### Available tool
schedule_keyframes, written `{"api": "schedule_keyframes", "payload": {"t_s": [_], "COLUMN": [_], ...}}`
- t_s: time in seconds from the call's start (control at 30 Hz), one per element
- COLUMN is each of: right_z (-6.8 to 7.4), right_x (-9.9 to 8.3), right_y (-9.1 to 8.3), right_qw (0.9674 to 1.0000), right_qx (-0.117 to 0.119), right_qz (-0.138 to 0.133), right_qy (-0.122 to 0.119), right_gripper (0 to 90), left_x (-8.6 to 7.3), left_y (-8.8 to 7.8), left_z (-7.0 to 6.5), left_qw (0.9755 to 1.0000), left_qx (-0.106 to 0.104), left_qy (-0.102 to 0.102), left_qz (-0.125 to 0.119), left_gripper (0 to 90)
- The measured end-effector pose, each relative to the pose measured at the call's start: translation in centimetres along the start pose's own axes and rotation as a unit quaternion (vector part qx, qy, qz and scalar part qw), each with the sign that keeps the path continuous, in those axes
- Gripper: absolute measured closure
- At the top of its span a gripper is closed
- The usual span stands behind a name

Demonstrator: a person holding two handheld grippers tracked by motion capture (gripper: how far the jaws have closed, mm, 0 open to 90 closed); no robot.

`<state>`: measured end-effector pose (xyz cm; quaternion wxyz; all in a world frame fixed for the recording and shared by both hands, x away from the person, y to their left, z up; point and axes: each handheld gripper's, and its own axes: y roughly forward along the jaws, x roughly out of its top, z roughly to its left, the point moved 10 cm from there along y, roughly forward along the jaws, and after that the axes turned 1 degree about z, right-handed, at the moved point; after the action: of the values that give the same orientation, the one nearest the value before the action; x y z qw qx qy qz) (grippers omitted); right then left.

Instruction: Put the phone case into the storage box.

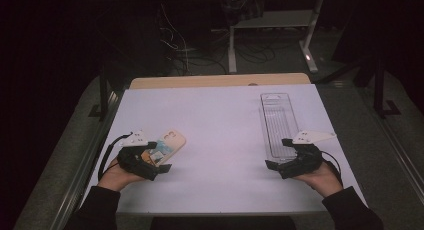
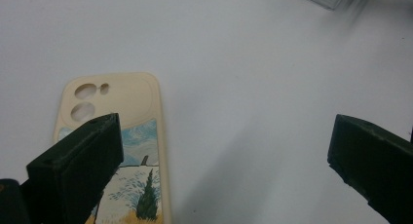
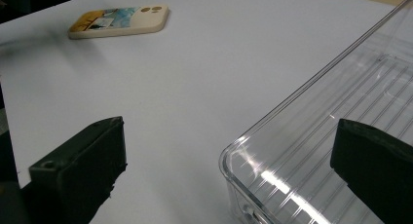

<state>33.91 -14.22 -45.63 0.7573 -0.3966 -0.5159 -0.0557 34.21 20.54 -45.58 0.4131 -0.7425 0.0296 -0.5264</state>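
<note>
A cream phone case (image 1: 170, 141) with a painted landscape lies flat on the white table cover (image 1: 220, 125) at the left. My left gripper (image 1: 159, 157) hovers over its near end, open. In the left gripper view the case (image 2: 126, 97) lies partly under the left jaw, and the left gripper (image 2: 224, 131) has bare table between its jaws. A long clear plastic tray (image 1: 262, 115) stands empty at the right. My right gripper (image 1: 276, 152) is open at its near end. In the right gripper view the tray's corner (image 3: 350, 87) lies between the right gripper's (image 3: 229, 131) jaws, and the case (image 3: 122, 20) lies far off.
A strip of wooden tabletop (image 1: 220, 81) shows beyond the white cover. Behind the table are desk legs (image 1: 232, 50) and loose cables (image 1: 190, 55) on a dark floor. The person's hands and dark sleeves come in at the front edge.
</note>
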Motion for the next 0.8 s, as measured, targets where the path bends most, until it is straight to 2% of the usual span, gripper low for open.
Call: {"api": "schedule_keyframes", "payload": {"t_s": [0.3, 0.4, 0.57, 0.8], "right_z": [0.0, 0.0, 0.0, 0.0], "right_x": [0.0, 0.0, 0.0, 0.0], "right_y": [0.0, 0.0, 0.0, 0.0], "right_qw": [1.0, 1.0, 1.0, 1.0], "right_qx": [0.0, -0.001, -0.001, -0.001], "right_qz": [0.0, 0.0, 0.001, 0.0], "right_qy": [-0.001, -0.001, 0.0, 0.0], "right_gripper": [0.0, 0.0, 0.0, 0.0], "left_x": [0.1, 0.1, 0.5, 1.5], "left_y": [0.0, 0.1, 0.1, 0.0], "left_z": [0.1, 0.1, 0.7, 1.4], "left_qw": [1.0, 1.0, 1.0, 0.9998], "left_qx": [0.0, 0.001, 0.006, 0.013], "left_qy": [0.008, -0.002, 0.0, -0.013], "left_qz": [-0.003, -0.003, -0.001, -0.008], "left_gripper": [0.0, 0.0, 0.0, 0.0]}}
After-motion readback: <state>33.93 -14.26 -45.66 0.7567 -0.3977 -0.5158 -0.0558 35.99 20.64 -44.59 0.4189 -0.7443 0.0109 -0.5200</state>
